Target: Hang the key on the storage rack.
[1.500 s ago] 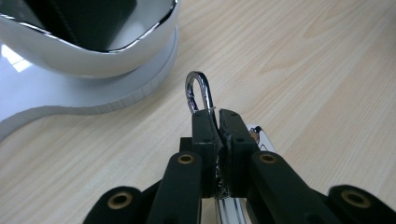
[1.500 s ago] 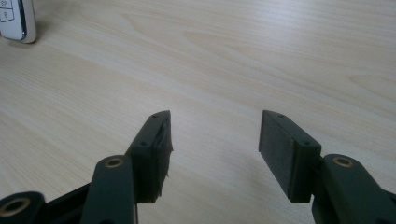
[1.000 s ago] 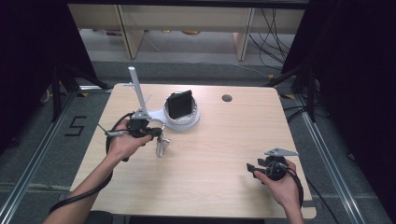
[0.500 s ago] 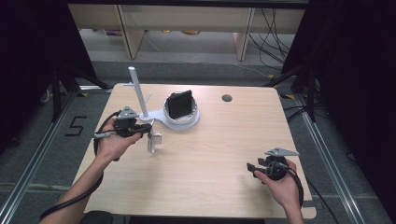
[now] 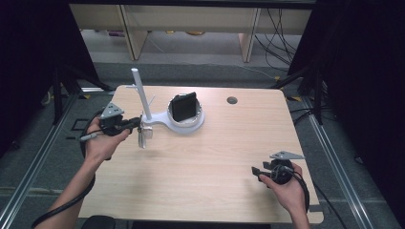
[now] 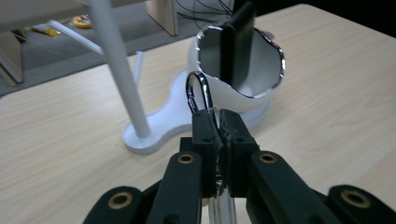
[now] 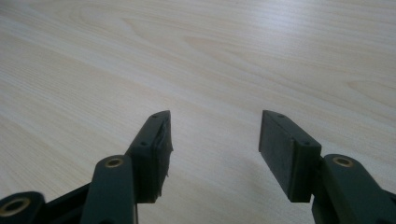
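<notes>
One metal carabiner (image 6: 200, 93) sits pinched in my left gripper (image 6: 217, 122), its silver loop rising clear of the clenched jaws and the rest of it hanging below them, off the table (image 5: 215, 157). From above, that clip (image 5: 144, 136) hangs at about nine o'clock of the tabletop, just beside the flat foot of the white stand (image 5: 157, 121). At twelve o'clock of the clip the stand's thin pole (image 5: 141, 93) goes up. At roughly two o'clock sits the white cup (image 5: 187, 119) on the same base, with a black slab (image 5: 184, 106) leaning upright inside it. Well apart, near five o'clock of the table, my right gripper (image 7: 214, 140) rests low over bare wood, jaws spread with nothing between them.
</notes>
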Tool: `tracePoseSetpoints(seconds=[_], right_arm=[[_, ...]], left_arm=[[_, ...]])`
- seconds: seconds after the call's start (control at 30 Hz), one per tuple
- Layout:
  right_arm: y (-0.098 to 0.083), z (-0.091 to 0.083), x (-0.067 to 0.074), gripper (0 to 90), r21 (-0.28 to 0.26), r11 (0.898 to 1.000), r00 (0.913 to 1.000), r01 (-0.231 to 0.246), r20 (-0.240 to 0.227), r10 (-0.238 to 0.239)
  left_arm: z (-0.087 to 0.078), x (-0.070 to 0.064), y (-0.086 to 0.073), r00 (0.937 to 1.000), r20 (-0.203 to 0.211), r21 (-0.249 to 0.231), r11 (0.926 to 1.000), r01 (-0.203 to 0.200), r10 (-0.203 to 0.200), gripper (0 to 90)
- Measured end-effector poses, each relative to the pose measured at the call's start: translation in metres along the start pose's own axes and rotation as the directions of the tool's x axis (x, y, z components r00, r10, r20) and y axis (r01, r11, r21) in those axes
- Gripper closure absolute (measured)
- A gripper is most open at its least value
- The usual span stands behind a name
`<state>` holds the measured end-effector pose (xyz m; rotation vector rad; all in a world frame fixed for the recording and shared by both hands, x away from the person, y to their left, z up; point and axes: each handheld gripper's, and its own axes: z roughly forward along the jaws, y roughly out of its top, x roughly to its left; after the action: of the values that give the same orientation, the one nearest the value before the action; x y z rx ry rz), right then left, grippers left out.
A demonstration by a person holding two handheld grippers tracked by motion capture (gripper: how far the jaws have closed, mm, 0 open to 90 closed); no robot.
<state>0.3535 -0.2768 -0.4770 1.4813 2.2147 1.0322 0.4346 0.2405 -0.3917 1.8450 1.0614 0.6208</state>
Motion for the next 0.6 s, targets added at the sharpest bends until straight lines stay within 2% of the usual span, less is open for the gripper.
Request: tracePoseSetpoints(seconds=[0.07, 0.1, 0.13, 0.17, 0.2, 0.23, 0.27, 0.3, 0.37, 0.4, 0.43, 0.47, 0.5, 0.53, 0.6], right_arm=[[0.0, 0.001, -0.001, 45.1, -0.004, 1.0, 0.9998, 0.018, 0.006, -0.018], [0.0, 0.001, -0.001, 45.1, -0.008, 1.0, 0.9997, 0.025, 0.004, -0.025], [0.0, 0.001, 0.001, 45.1, 0.003, 1.0, 1.0, -0.003, 0.006, 0.003], [0.0, 0.001, 0.001, 45.1, 0.003, 1.0, 1.0, -0.003, 0.006, 0.003], [0.0, 0.001, 0.003, 45.1, 0.004, 1.0, 0.9999, -0.014, 0.004, 0.014], [0.0, 0.002, 0.003, 45.1, 0.001, 1.0, 0.9999, -0.014, 0.005, 0.014], [0.0, 0.003, 0.0, 45.1, -0.009, 1.0, 0.9996, 0.027, -0.009, -0.027], [0.0, 0.002, 0.0, 45.1, -0.006, 0.999, 0.9994, 0.034, 0.008, -0.034], [0.0, 0.002, 0.0, 45.1, -0.002, 1.0, 0.9997, 0.026, 0.0, -0.026], [0.0, 0.002, 0.0, 45.1, -0.002, 1.0, 0.9997, 0.026, 0.0, -0.026], [0.0, 0.001, 0.001, 45.1, -0.001, 1.0, 1.0, 0.003, 0.004, -0.003], [0.0, 0.001, 0.001, 45.1, -0.001, 1.0, 1.0, 0.003, 0.004, -0.003], [0.0, 0.0, 0.003, 45.1, 0.016, 0.999, 0.9995, -0.03, -0.002, 0.03], [0.0, 0.001, -0.001, 45.1, -0.005, 1.0, 0.9999, 0.015, 0.004, -0.015], [0.0, 0.001, -0.001, 45.0, -0.003, 1.0, 0.9999, 0.015, 0.006, -0.015]], left_arm=[[-0.004, 0.007, 0.004, 0.9995, -0.032, -0.016, 0.9998, 0.006, -0.007, 85.2], [-0.006, 0.011, 0.008, 0.9979, -0.065, -0.03, 0.9995, 0.004, -0.006, 85.3], [-0.006, 0.011, 0.008, 0.9979, -0.065, -0.03, 0.9995, 0.004, -0.006, 85.2], [-0.007, 0.012, 0.01, 0.9963, -0.085, -0.032, 0.9994, 0.011, -0.014, 85.2], [-0.007, 0.016, 0.015, 0.9919, -0.127, -0.037, 0.9993, 0.005, -0.01, 85.2], [-0.007, 0.018, 0.017, 0.9891, -0.147, -0.04, 0.9992, 0.002, -0.008, 85.2], [-0.006, 0.02, 0.02, 0.9863, -0.165, -0.044, 0.999, 0.001, -0.008, 85.2], [-0.005, 0.022, 0.022, 0.9839, -0.178, -0.043, 0.9991, 0.001, -0.009, 85.3], [-0.003, 0.026, 0.026, 0.979, -0.203, -0.045, 0.999, 0.006, -0.015, 85.3], [-0.003, 0.026, 0.026, 0.979, -0.203, -0.045, 0.999, 0.006, -0.015, 85.2], [-0.001, 0.03, 0.03, 0.9742, -0.225, -0.043, 0.999, 0.012, -0.022, 85.2], [-0.001, 0.03, 0.03, 0.9742, -0.225, -0.043, 0.999, 0.012, -0.022, 85.2], [0.0, 0.032, 0.032, 0.9724, -0.232, -0.046, 0.9988, 0.014, -0.025, 85.3], [0.001, 0.034, 0.036, 0.9686, -0.247, -0.048, 0.9988, 0.011, -0.023, 85.2], [0.002, 0.035, 0.039, 0.9659, -0.258, -0.055, 0.9985, 0.007, -0.021, 85.3]])
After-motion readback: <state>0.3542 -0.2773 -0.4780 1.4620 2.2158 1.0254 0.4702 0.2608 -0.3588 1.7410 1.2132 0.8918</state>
